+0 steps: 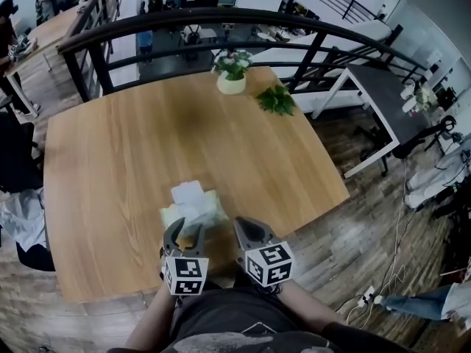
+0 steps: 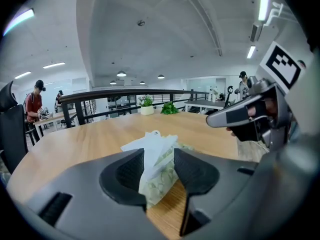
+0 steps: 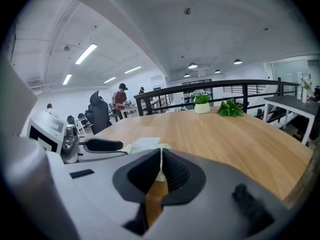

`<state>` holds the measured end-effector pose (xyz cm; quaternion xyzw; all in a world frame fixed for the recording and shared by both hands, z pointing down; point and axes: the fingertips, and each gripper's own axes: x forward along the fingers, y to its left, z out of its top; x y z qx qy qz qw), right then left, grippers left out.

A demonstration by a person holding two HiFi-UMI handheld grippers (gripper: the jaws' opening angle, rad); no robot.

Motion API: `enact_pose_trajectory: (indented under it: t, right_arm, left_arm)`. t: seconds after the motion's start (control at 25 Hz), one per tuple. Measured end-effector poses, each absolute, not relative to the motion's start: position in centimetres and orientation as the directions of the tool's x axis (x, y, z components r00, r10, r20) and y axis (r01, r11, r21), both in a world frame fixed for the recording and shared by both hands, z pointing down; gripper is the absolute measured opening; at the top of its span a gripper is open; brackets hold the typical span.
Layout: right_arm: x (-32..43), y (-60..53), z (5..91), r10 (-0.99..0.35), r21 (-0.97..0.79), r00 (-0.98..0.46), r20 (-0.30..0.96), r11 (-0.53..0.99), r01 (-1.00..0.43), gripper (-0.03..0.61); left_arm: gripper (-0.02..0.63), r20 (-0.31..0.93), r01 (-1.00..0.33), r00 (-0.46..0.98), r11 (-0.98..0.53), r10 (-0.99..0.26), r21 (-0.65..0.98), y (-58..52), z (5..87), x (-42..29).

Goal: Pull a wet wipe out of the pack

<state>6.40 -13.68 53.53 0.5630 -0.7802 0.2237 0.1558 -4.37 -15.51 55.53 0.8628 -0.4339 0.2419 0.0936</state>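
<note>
My left gripper point(image 2: 159, 156), jaws apart, has the wipe point(image 2: 150, 141) straight ahead between them, maybe touching. The right gripper point(image 3: 160, 156), closed and empty, sits right of the pack point(image 1: 199, 215).

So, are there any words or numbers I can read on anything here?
None can be read.
Pack: green leafy print only, no label that can be made out.
Left cube and right cube: black and white square patterns, no letters or numbers.
</note>
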Motion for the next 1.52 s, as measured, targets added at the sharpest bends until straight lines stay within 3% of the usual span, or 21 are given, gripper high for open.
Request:
enact_pose_trajectory:
  t: [0.6,0.84,1.04,1.52]
  right_arm:
    - [7.0,-18.0,54.6,-0.693,-0.213,-0.517,0.502,0.481,-0.851,0.026]
    - [6.5,-18.4,54.8,-0.632,-0.214,-0.590,0.502,0.570,-0.793,0.026]
    - [6.0,-18.9,55.0,-0.582,-0.222,-0.639,0.503,0.627,-0.746,0.026]
    - [4.0,-19.5,56.0,-0.476,-0.284,-0.715,0.512,0.691,-0.665,0.029]
  left_arm:
    - [0.164,0.550,-0.896,0.267,-0.414,-0.791,-0.160,-18.1,56.4,-3.2]
    - [0.067,0.550,-0.932,0.196,-0.328,-0.812,-0.152,-18.6,56.4,-3.5]
    - [0.020,0.568,-0.952,0.205,-0.296,-0.797,-0.073,-18.5,56.6,-4.0]
    - [0.015,0.579,-0.978,0.166,-0.210,-0.798,-0.009,-18.2,56.0,-6.3]
